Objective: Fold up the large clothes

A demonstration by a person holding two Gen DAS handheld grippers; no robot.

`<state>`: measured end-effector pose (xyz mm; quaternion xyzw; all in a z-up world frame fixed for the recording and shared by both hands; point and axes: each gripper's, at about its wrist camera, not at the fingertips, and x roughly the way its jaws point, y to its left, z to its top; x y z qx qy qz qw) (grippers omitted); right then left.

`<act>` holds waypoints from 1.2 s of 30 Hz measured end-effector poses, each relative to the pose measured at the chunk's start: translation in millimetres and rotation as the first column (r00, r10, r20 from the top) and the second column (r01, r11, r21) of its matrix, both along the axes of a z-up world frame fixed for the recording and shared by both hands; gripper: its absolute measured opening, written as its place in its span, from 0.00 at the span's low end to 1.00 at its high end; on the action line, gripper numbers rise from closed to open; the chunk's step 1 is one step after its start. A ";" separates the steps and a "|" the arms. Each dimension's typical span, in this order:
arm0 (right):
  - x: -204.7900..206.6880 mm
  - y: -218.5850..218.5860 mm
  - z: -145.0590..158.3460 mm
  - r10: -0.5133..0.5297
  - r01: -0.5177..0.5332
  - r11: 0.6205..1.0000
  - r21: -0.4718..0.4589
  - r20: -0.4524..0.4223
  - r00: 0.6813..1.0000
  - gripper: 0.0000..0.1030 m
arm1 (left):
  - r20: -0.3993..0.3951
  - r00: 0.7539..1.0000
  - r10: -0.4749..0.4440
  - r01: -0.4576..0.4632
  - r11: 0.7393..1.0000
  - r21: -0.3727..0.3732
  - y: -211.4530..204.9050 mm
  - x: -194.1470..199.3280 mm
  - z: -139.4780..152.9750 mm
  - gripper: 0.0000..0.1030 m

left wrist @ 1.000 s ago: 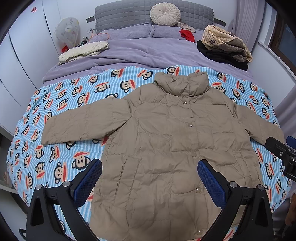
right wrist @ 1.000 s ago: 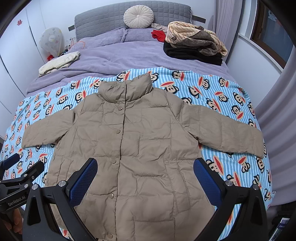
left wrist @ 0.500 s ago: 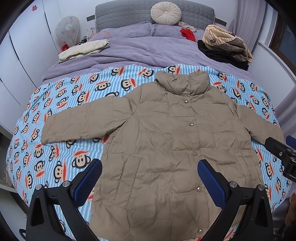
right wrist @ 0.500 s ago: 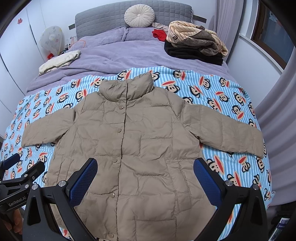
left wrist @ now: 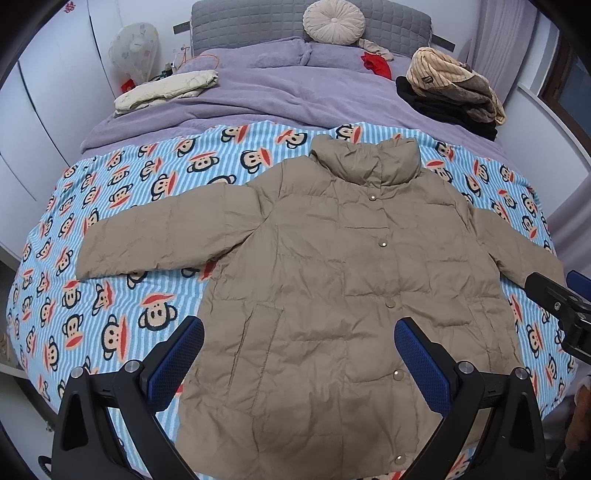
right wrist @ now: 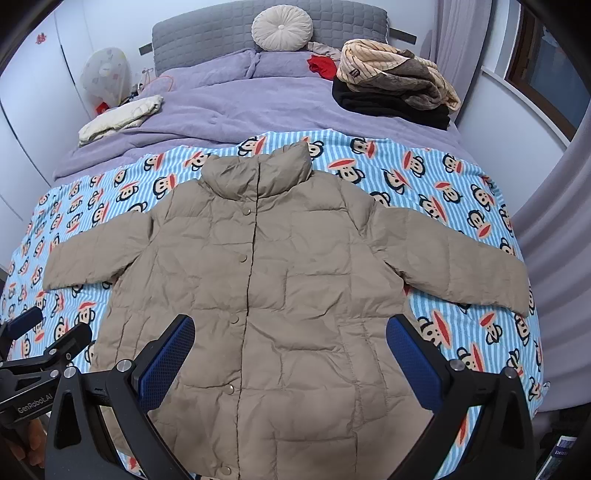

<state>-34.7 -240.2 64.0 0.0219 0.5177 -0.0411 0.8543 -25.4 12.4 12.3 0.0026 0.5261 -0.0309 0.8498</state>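
While the tan jacket (left wrist: pixel 343 280) is lying spread flat, sleeves out, ahead of both jaws, no fold is showing. Left gripper (left wrist: pixel 299 354) and right gripper (right wrist: pixel 290 350) are hovering with jaws wide apart, gripping nothing; every fold is waiting.

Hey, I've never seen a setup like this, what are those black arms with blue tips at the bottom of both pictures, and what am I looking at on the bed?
Those are two hand-held grippers, one in each of a person's hands; no robot is involved. Each carries a wide-angle camera that looks forward along its two fingers, so each picture is one gripper's own view. The left gripper and the right gripper both hang open above the bed and hold nothing. Each one also shows at the edge of the other's picture. Below them a tan puffer jacket lies flat, front up, snapped shut, sleeves spread, on a blue striped monkey-print blanket. Further back are a purple duvet, a round cushion and a pile of clothes. The job is to fold the jacket.
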 end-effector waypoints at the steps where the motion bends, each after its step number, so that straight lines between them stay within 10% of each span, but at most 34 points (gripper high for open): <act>1: 0.0 0.2 -0.9 0.001 -0.001 1.000 0.002 -0.002 1.000 1.00 | -0.006 1.000 0.003 -0.003 1.000 -0.008 2.1 1.6 -1.4 1.00; 12: 15.2 18.4 -18.7 0.010 -0.007 0.998 0.067 -0.045 0.999 1.00 | -0.062 0.997 0.043 -0.047 0.997 -0.059 43.9 14.2 -24.4 1.00; 23: 35.6 81.5 -50.6 0.065 -0.049 0.992 0.114 -0.142 0.988 1.00 | -0.117 0.983 0.139 -0.167 0.946 -0.278 145.4 49.5 -74.5 1.00; 36: 62.5 169.3 -96.2 0.150 -0.129 0.986 0.105 -0.229 0.962 1.00 | -0.226 0.899 0.375 -0.433 0.684 -0.587 305.3 123.9 -193.7 1.00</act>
